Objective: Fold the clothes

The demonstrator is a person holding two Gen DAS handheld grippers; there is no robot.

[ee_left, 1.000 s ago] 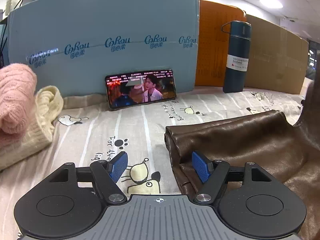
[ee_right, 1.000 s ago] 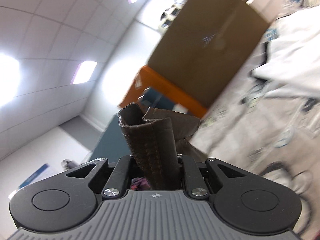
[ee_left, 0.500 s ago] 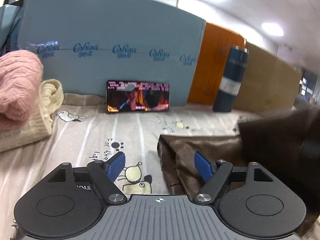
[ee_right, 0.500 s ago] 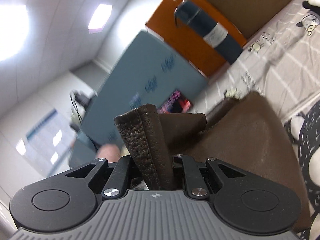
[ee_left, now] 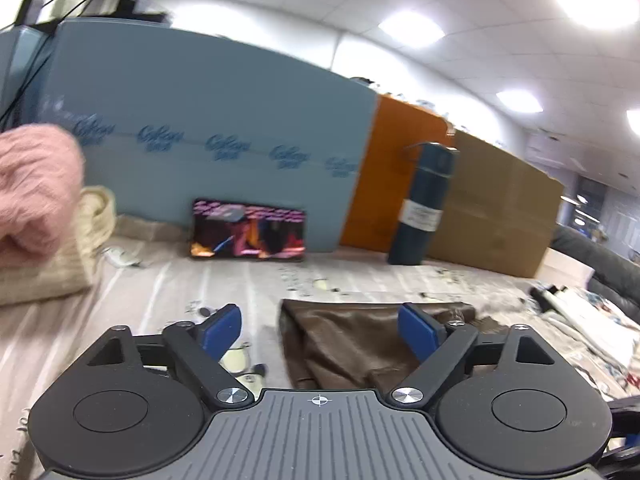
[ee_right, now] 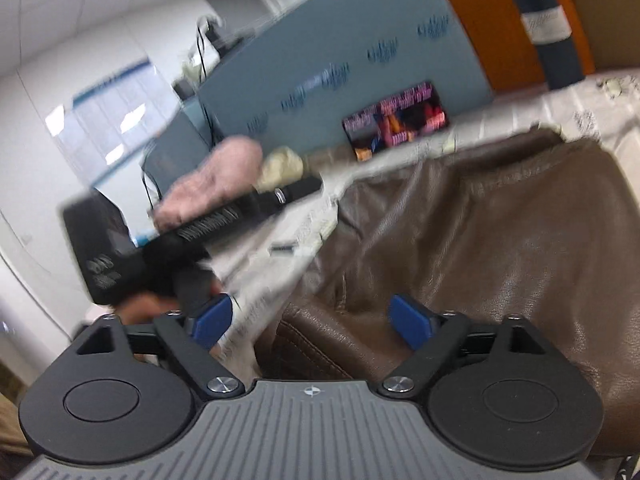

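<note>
Mid-fold, w/ brown jacket (ee_right: pixel 480 240) lying doubled on printed sheet (ee_left: pixel 160 292). Left gripper (ee_left: pixel 320 330) & right gripper (ee_right: pixel 310 320): fingers wide apart, empty. Next: re-grip edge at 12 o'clock.

the brown leather garment (ee_right: pixel 480 248) lies folded and wrinkled on the printed sheet, its thick seamed edge between the open fingers (ee_right: pixel 408 320).

Left wrist view: low over the surface (ee_left: pixel 168 280), facing the blue panel (ee_left: pixel 208 120), phone (ee_left: pixel 248 234) and flask (ee_left: pixel 424 208) at the far side. Right wrist view: tilted, close above the brown garment (ee_right: pixel 500 240), facing the same panel (ee_right: pixel 340 60). Shared: phone (ee_right: pixel 396 118), flask (ee_right: pixel 548 24), pink knit (ee_right: pixel 216 176), garment (ee_left: pixel 348 344).
</note>
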